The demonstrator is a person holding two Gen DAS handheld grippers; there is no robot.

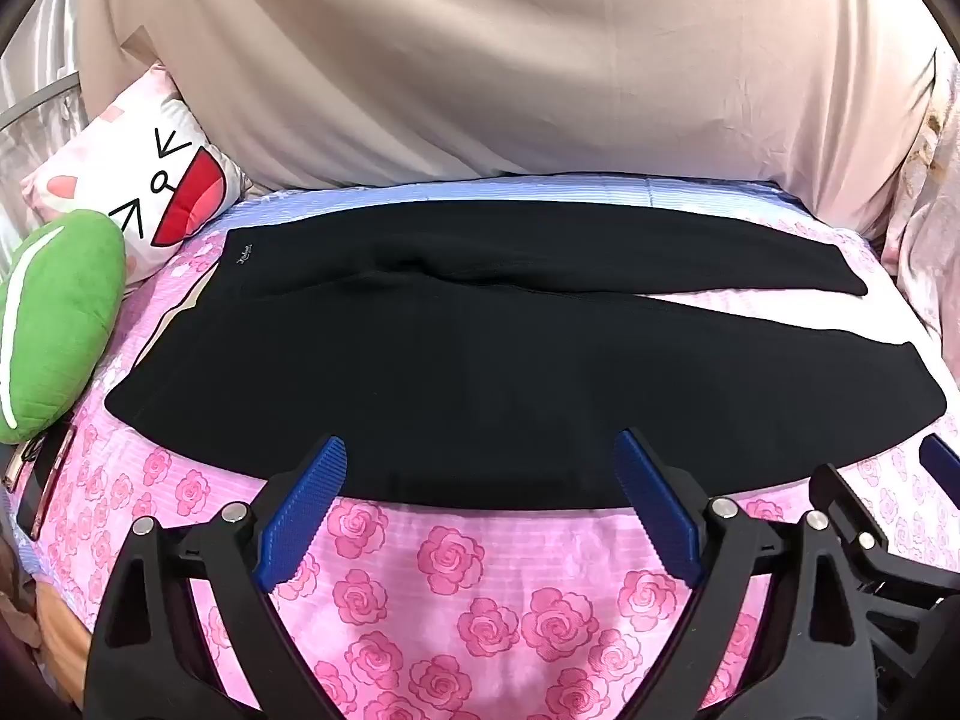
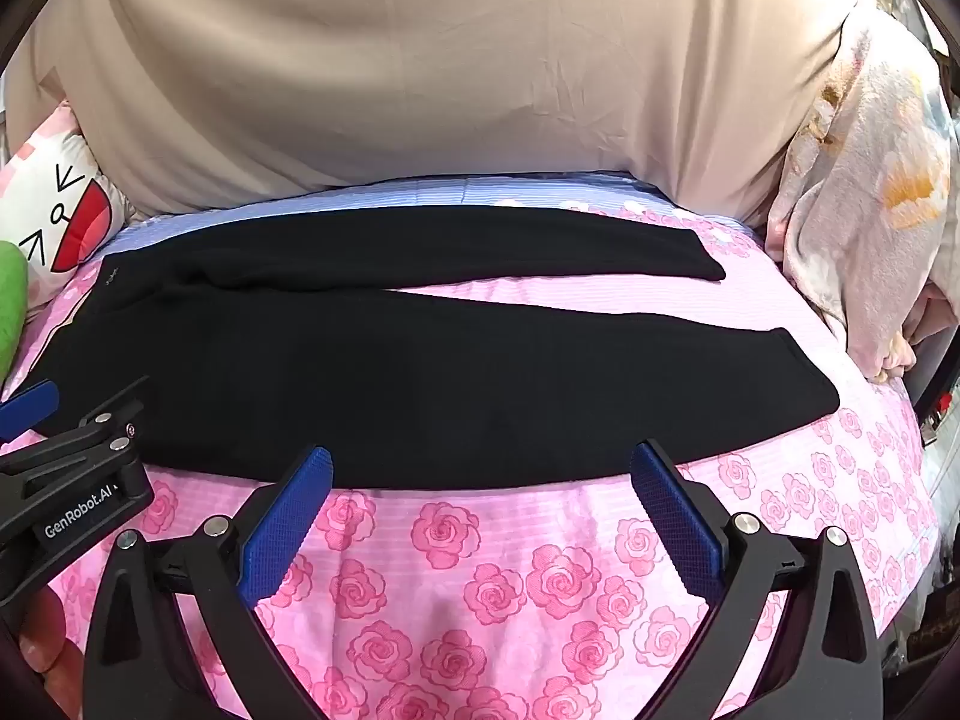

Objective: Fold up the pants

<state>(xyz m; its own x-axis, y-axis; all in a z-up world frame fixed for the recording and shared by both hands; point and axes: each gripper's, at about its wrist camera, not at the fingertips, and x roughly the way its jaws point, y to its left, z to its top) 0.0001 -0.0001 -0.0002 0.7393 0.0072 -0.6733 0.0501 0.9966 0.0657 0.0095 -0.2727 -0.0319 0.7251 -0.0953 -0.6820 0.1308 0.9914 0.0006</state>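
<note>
Black pants [image 1: 480,360] lie flat on a pink rose-print bedspread [image 1: 480,588], waistband to the left, two legs reaching right with a narrow gap between them. My left gripper [image 1: 480,450] hovers open over the near edge of the pants, blue pads wide apart, nothing between them. In the right wrist view the pants [image 2: 420,372] spread the same way, and my right gripper [image 2: 480,462] stands open at the near leg's front edge, holding nothing. The left gripper [image 2: 66,420] shows at that view's left edge, the right gripper [image 1: 888,480] at the left view's right edge.
A beige sheet [image 1: 510,60] drapes upright behind the bed. A white cartoon-face pillow [image 1: 156,186] and a green plush [image 1: 54,318] lie at the left. A pale floral blanket [image 2: 864,192] is bunched at the right. A phone-like object [image 1: 42,474] rests by the left edge.
</note>
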